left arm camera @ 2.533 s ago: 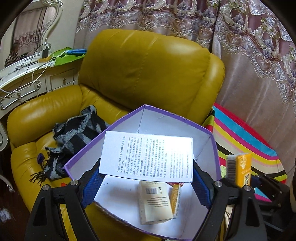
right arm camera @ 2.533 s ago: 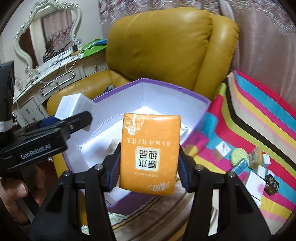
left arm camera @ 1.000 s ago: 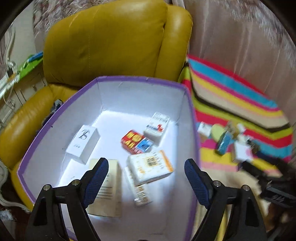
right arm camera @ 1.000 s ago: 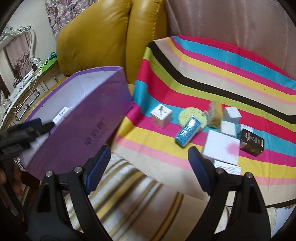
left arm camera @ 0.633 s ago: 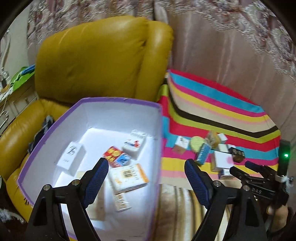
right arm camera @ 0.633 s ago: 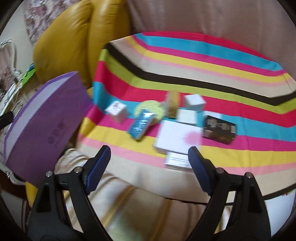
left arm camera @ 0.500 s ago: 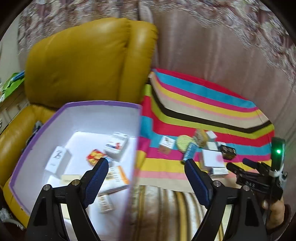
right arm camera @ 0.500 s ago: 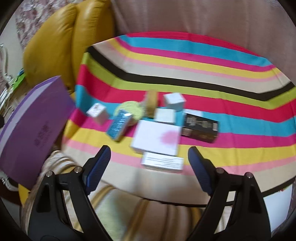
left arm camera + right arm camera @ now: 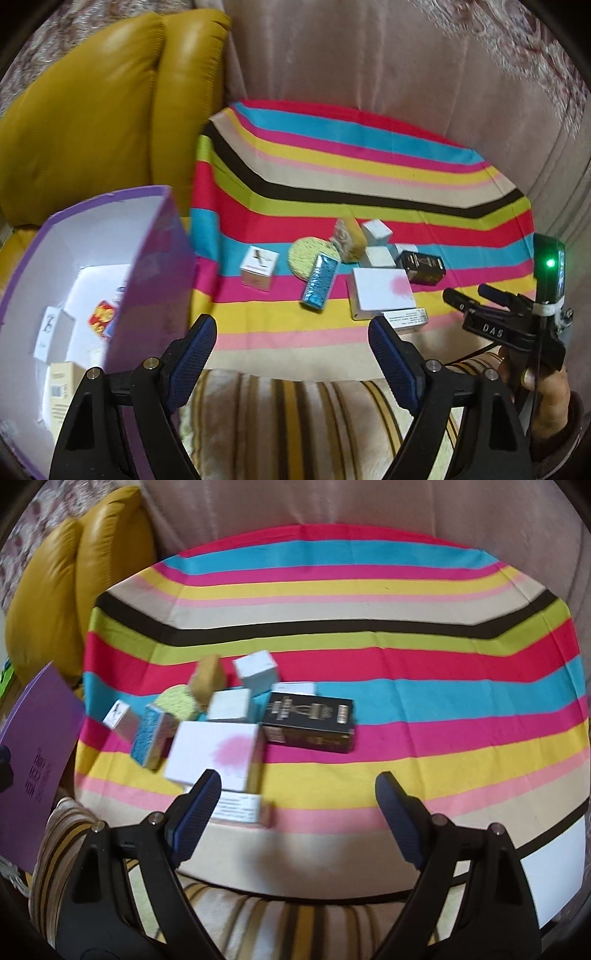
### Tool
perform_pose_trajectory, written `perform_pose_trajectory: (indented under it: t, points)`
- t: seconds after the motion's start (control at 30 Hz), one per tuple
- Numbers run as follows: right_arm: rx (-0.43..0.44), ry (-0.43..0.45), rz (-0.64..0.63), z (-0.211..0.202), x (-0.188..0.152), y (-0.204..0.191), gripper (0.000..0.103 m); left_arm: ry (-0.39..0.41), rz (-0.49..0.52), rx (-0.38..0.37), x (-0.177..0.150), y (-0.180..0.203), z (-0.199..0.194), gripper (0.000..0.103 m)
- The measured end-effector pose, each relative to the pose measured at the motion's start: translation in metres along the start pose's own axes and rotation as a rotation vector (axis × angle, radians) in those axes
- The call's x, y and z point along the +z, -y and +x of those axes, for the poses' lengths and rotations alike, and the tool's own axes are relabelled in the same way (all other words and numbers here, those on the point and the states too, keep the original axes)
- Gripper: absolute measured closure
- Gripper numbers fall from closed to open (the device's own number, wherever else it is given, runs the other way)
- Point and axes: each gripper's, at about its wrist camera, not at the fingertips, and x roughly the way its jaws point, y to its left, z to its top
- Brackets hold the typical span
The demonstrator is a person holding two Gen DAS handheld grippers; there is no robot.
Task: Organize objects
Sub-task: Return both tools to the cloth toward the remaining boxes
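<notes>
Yellow armchair (image 9: 92, 110) now at frame left, no longer central; striped cloth (image 9: 369, 177) fills both views, where 2.5 s ago the purple box (image 9: 155, 266) dominated; box now at left edge, beside the cloth, holding a white carton (image 9: 48, 328) and a red packet (image 9: 101, 314). Loose items cluster mid-cloth: white box with pink blotch (image 9: 218, 753), black box (image 9: 310, 723) touching its right corner, blue packet (image 9: 151, 738), round yellow sponge (image 9: 306, 254), small white cube (image 9: 258, 267) just apart. Left gripper (image 9: 291, 354) spread wide, empty, having let go its white carton; right gripper (image 9: 299, 812) likewise spread and empty, orange tissue pack gone, hovering over the near cloth edge; a hand (image 9: 550, 391) holds it.
</notes>
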Motion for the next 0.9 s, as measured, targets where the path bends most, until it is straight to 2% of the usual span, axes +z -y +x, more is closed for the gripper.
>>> perform_pose_trajectory:
  t: [0.17, 0.27, 0.33, 0.67, 0.9]
  points:
    - [0.007, -0.039, 0.056, 0.011, 0.000, 0.019, 0.016, -0.046, 0.029, -0.008, 0.009, 0.014, 0.030, 0.018]
    - [0.028, -0.063, 0.046, 0.016, -0.002, 0.016, 0.016, -0.084, 0.042, -0.005, 0.015, 0.020, 0.052, 0.022]
    - [0.046, -0.079, 0.024, 0.018, -0.005, 0.009, 0.016, -0.113, 0.054, 0.002, 0.017, 0.024, 0.068, 0.026]
    - [0.101, -0.159, -0.086, 0.029, -0.021, -0.039, 0.016, -0.220, 0.078, 0.023, 0.021, 0.025, 0.121, 0.032]
    - [0.051, -0.206, -0.173, 0.040, -0.028, -0.067, 0.015, -0.275, 0.107, 0.037, 0.029, 0.027, 0.157, 0.038]
